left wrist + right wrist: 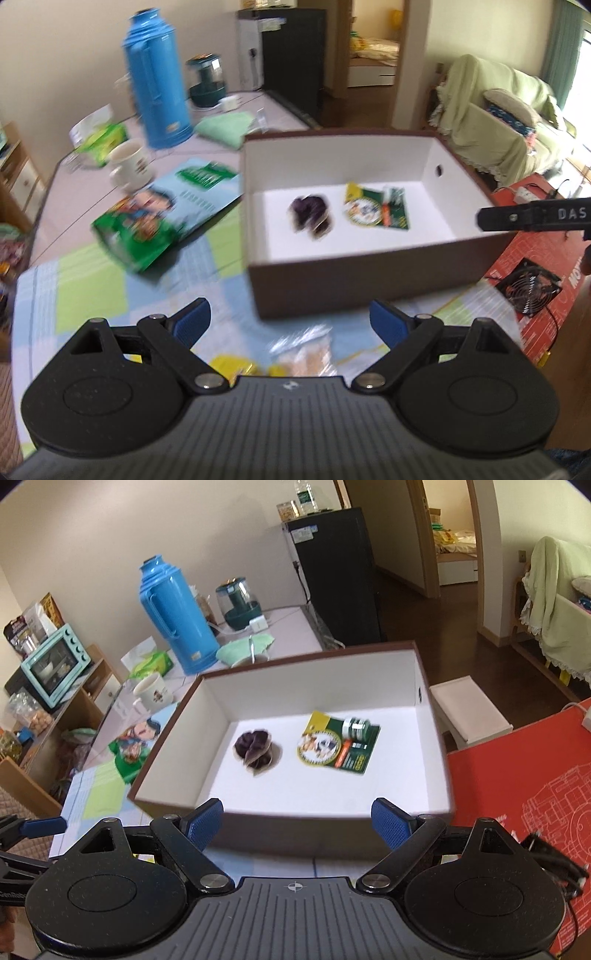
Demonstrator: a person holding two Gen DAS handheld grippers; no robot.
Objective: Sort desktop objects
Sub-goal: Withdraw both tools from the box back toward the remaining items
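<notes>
Nearest the left gripper (290,325), whose jaws stand wide apart and empty, a clear packet (304,349) lies on the table just below and between its fingers, with a yellow packet (232,363) to its left; both are blurred, so their long axes cannot be told. The right gripper (297,825) is likewise spread and holds nothing, hovering at the near wall of the box (424,686). Farther in, a dark pouch (255,751) and a green card (338,744) already lie on the box floor, so the left hand looks nearer the loose packets and the box lies just beyond them.
</notes>
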